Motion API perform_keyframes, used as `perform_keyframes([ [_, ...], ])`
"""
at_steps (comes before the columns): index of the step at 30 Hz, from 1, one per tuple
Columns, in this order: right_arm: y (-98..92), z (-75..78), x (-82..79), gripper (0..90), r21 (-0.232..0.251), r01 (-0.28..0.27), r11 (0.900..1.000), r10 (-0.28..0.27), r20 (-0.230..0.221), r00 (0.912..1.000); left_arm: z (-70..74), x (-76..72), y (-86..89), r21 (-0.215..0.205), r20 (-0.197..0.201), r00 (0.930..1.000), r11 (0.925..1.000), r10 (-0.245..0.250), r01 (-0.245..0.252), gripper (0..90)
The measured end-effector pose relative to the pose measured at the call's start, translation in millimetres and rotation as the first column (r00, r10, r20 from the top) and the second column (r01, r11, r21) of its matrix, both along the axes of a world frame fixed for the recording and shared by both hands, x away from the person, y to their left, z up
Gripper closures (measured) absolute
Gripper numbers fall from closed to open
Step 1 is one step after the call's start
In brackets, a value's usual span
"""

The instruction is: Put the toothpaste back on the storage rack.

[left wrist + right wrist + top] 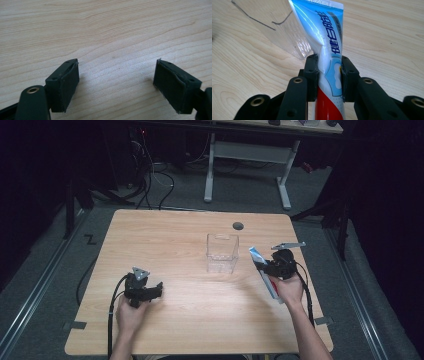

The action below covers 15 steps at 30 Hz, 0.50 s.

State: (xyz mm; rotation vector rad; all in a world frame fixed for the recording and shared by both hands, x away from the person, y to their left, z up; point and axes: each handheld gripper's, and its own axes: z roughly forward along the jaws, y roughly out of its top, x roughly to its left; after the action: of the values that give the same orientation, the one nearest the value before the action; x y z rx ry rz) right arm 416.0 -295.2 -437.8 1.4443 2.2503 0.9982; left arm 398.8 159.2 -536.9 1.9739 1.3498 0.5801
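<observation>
At the right side of the wooden table [190,320], the person's right hand [289,289] comes up from the near edge with the forearm angled inward, and it carries the right gripper [268,266] with its jaws pointing left toward the middle of the table. Those jaws are clamped on a toothpaste tube [327,50], pinching it across its middle: in the right gripper view the pads press into both sides of the tube, its blue and white crimped end stands out beyond the jaws and its red part runs back between them toward the camera. In the high view the tube lies slanted, the crimped end up and to the left, the other end down by the hand. Its crimped end is near the right wall of a clear plastic box [222,253] that stands upright and open-topped at the middle of the table; tube and box are apart. On the left side, the left hand [131,315] holds the left gripper [159,290] low over the table, jaws pointing right; in the left gripper view its jaws stand wide apart with bare wood between them
</observation>
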Motion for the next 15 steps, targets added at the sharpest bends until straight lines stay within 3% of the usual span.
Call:
perform_keyframes([
  [15, 8.0, 10.2, -4.7, 71.7, 0.023, -0.009, 1.000, 0.008, 0.019, 0.9998, 0.0, 0.0, 0.0, 0.000, 0.000, 1.0000, 1.0000, 0.000, 0.000, 20.9],
])
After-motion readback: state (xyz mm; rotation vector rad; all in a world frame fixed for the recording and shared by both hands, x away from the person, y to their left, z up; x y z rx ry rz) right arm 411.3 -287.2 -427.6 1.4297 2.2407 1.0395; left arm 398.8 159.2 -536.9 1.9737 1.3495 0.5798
